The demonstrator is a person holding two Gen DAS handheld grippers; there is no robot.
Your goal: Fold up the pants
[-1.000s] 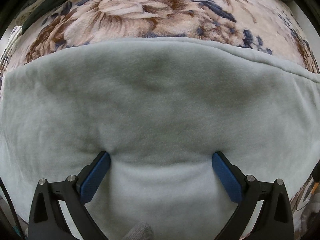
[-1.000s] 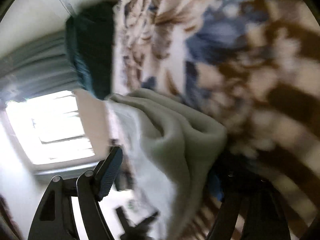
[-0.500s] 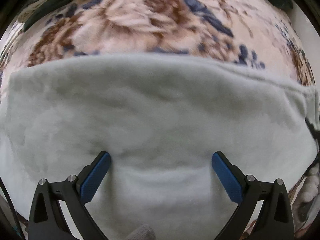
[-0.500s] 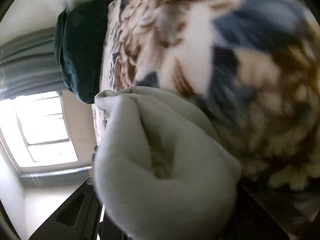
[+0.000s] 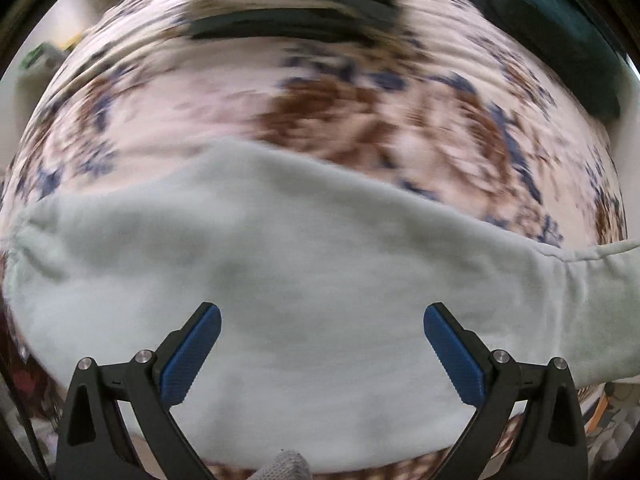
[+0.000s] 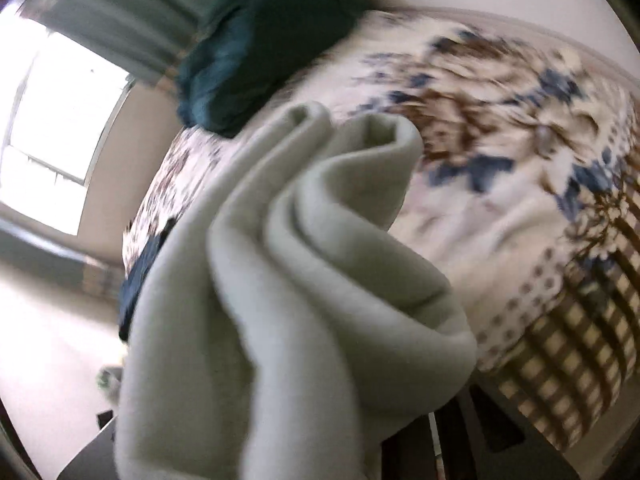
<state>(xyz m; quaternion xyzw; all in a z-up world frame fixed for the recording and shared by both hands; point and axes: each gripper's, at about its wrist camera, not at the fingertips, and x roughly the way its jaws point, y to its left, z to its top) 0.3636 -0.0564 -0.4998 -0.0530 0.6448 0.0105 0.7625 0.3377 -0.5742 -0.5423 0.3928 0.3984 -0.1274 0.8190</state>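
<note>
Right tool [image 6: 304, 432] now pinched on bunched pale pants [image 6: 280, 300], earlier spread; left tool [image 5: 322, 344] spread, now clear above them.

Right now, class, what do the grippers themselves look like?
The left gripper has two black fingers with triangular cut-outs, silver screws and blue ridged pads. A knit glove tip shows below. Cloth hides the right gripper, so its look cannot be told.
</note>
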